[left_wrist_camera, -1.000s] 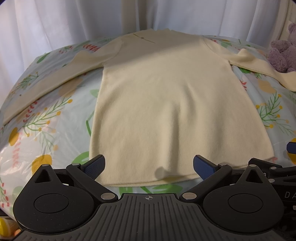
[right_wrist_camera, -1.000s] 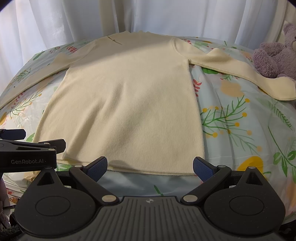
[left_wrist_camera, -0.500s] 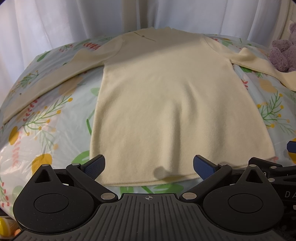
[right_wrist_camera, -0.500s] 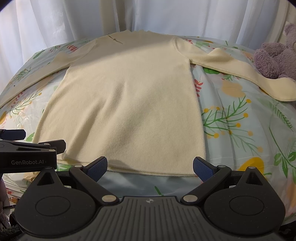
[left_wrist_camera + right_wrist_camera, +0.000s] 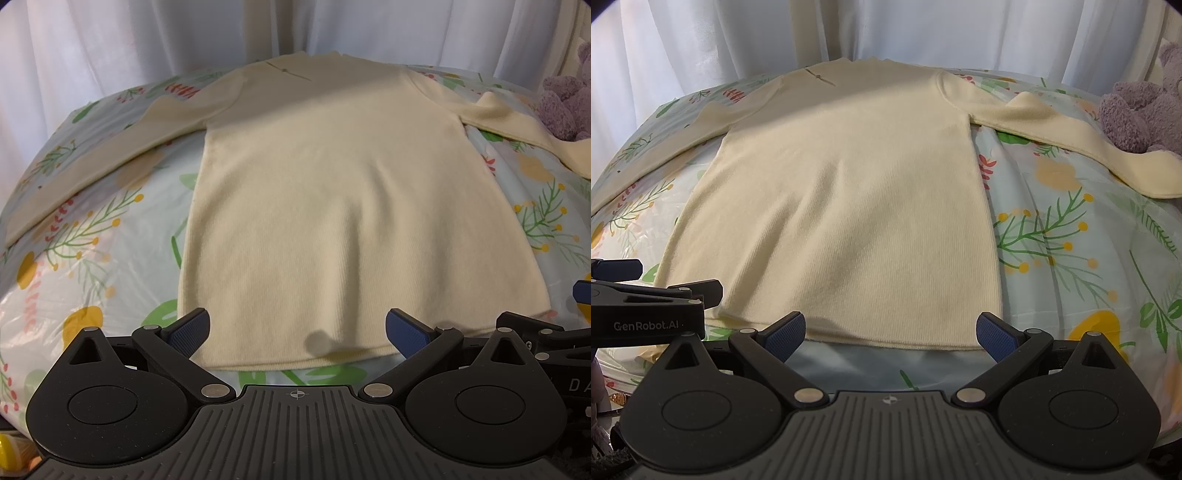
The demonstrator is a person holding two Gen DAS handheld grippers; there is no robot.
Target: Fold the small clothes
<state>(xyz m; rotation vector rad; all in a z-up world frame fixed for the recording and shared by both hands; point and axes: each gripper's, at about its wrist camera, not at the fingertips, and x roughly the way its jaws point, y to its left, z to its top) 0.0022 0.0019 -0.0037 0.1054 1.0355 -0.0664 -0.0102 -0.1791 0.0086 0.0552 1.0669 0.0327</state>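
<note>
A cream long-sleeved knit sweater (image 5: 332, 206) lies flat on a floral cover, neck far, hem near, both sleeves spread outward. It also shows in the right wrist view (image 5: 849, 206). My left gripper (image 5: 297, 330) is open and empty, its blue pads just over the hem near the left corner. My right gripper (image 5: 890, 332) is open and empty, level with the hem at its right corner. The left gripper's body shows at the left edge of the right wrist view (image 5: 650, 310).
The floral plastic-covered surface (image 5: 1071, 258) curves down at its edges. A purple plush toy (image 5: 1145, 114) sits at the far right, against the right sleeve's cuff. White curtains (image 5: 147, 44) hang behind.
Both grippers have crept slightly forward toward the hem. Both stay open. The sweater has not moved.
</note>
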